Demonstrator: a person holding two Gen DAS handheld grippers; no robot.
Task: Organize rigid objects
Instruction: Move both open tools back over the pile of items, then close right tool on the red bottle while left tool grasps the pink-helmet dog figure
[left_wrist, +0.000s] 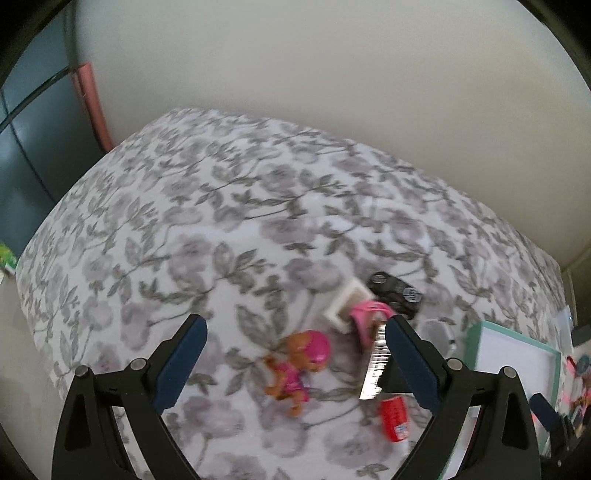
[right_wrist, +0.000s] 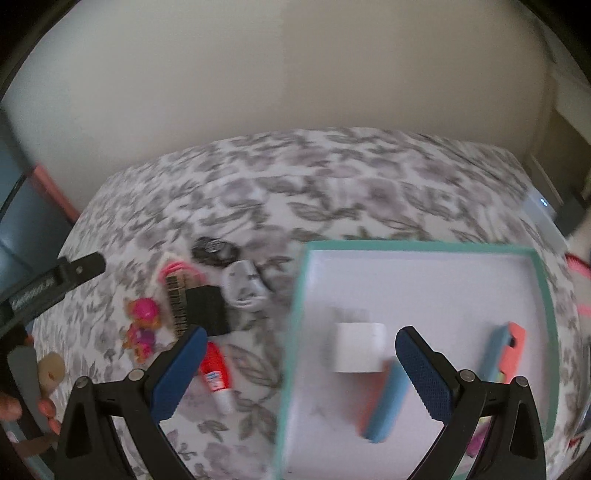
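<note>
A bed with a grey floral cover (right_wrist: 280, 192) is filling both views, lying in front of a pale wall. The landmark is a shallow teal-rimmed box (right_wrist: 543, 295) with a white floor, sitting on the bed's right part; in the left wrist view only its corner (left_wrist: 491, 328) is showing at the right edge.

Inside the box, two coral-and-blue cases are lying: one (right_wrist: 502, 350) near its right wall, one (right_wrist: 384, 402) blurred near its front, with a white block (right_wrist: 356, 347) just left of them.

Left of the box, a cluster of small things is lying on the cover: a grey moulded piece (right_wrist: 243, 288) nearest the box, a black oval item (right_wrist: 214, 253) behind it, a black block (right_wrist: 207, 310), a comb-like strip (right_wrist: 177, 306) with a pink item (right_wrist: 181, 267) at its far end, a red-and-white tube (right_wrist: 216, 373), and, farthest from the box, a toy figure in a pink helmet (right_wrist: 142, 325). The left wrist view is also showing a white frame (left_wrist: 347, 304) beside the pink item.

The right tongs (right_wrist: 301, 373) are hovering wide open over the box's left rim, gripping nothing. The left tongs (left_wrist: 295, 365) are also spread wide and empty, above the toy figure. A hand (right_wrist: 44, 410) is showing at the far left edge.
</note>
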